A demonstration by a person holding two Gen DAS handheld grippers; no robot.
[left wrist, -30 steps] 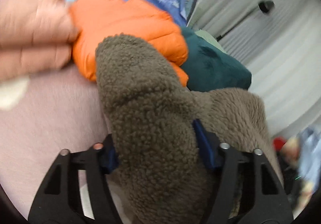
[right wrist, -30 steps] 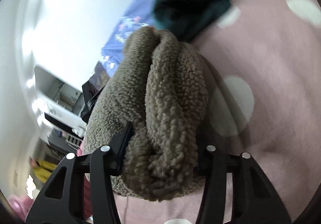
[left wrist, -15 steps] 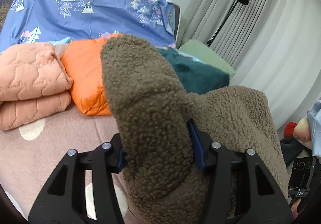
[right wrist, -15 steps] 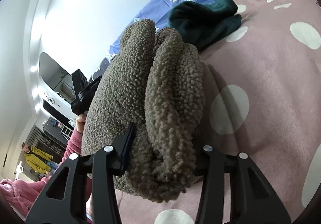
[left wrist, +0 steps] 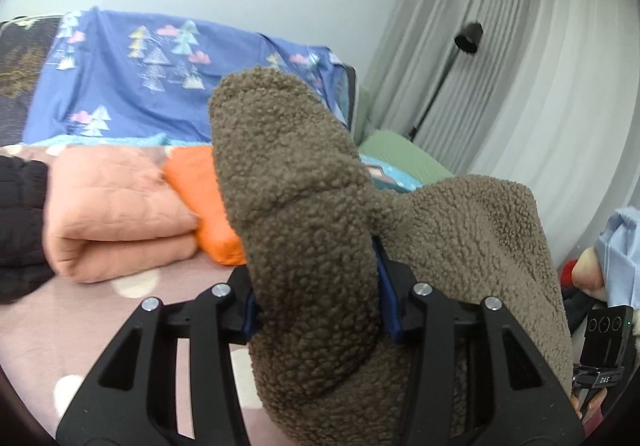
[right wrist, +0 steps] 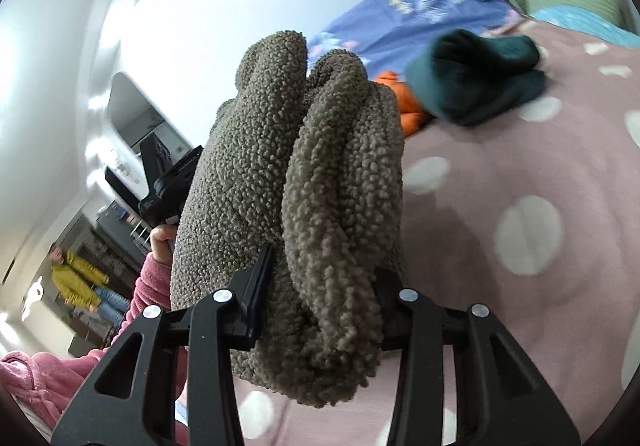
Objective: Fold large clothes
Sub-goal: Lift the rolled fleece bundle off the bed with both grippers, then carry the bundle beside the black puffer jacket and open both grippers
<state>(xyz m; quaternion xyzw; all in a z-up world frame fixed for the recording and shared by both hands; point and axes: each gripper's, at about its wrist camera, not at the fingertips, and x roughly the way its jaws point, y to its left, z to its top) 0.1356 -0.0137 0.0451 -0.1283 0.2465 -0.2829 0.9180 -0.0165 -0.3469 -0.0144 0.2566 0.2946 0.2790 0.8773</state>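
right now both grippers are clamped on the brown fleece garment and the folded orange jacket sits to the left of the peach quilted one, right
Not quite. The left gripper and right gripper are both clamped on the brown fleece garment, but the left wrist view shows the folded orange jacket to the right of the peach quilted one, touching it.

The only readable text is small white lettering, seemingly "DAS", on the black device mount [left wrist: 603, 380] at right.
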